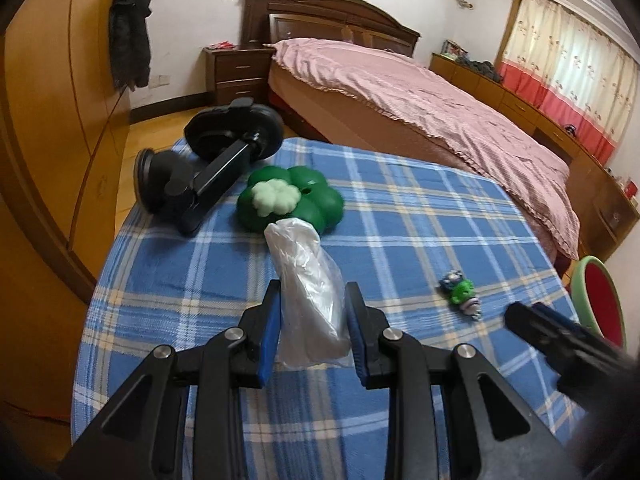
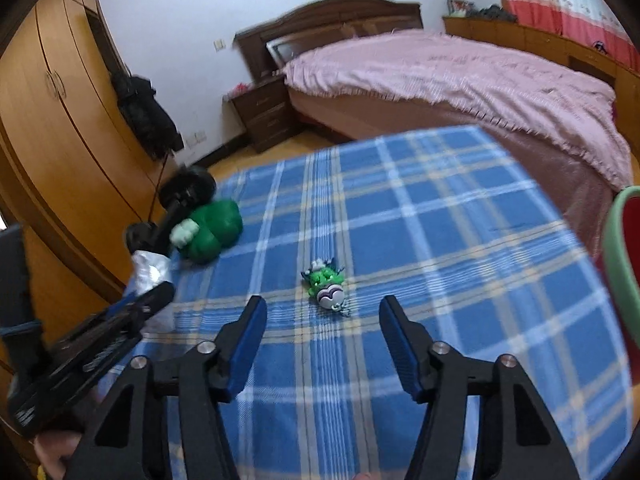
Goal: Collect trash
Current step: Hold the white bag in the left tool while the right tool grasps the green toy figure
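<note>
My left gripper [image 1: 312, 292] is shut on a crumpled clear plastic bag [image 1: 308, 280], held over the blue plaid tablecloth [image 1: 400, 208]. The bag also shows in the right wrist view [image 2: 150, 270], at the tip of the left gripper [image 2: 154, 294]. My right gripper [image 2: 322, 312] is open and empty, just short of a small green toy figure [image 2: 326, 282] lying on the cloth. That toy shows in the left wrist view [image 1: 460, 290], with the right gripper [image 1: 520, 316] beside it.
A green clover-shaped cushion [image 1: 292, 200] and a black phone stand with round bases [image 1: 216, 160] lie at the table's far left. A red bin with a green rim [image 1: 600, 304] stands off the right edge. A pink-covered bed [image 1: 420, 92] lies beyond the table.
</note>
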### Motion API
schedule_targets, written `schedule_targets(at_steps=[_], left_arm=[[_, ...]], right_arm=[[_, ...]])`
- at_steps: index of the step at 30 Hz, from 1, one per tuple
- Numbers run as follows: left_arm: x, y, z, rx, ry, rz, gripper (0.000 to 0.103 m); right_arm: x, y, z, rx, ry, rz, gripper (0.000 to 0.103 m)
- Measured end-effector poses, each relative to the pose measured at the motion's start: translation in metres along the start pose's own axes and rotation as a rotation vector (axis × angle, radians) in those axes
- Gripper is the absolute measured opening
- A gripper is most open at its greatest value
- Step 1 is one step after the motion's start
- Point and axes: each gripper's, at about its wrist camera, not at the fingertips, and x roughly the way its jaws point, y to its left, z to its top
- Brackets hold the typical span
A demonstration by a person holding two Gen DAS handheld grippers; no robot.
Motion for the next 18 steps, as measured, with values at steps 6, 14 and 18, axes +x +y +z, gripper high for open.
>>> schedule_targets(at_steps=[6, 14, 18], left_arm=[[0.008, 0.01, -0.004, -0.022, 0.002, 0.015, 0.031], [0.016, 0.014, -0.004, -0.049, 0.019, -0.002, 0.031], [0.018, 0.015, -0.005, -0.058, 0.028, -0.004, 0.031]], right_arm=[[0.037, -0.004, -0.001, -0.008, 0.037, -0.025, 0.057], [0.05, -0.003, -0.001, -0.031, 0.033, -0.048, 0.051], [0.052, 0.003, -0.002, -0.061, 0.024, -0.075, 0.036]])
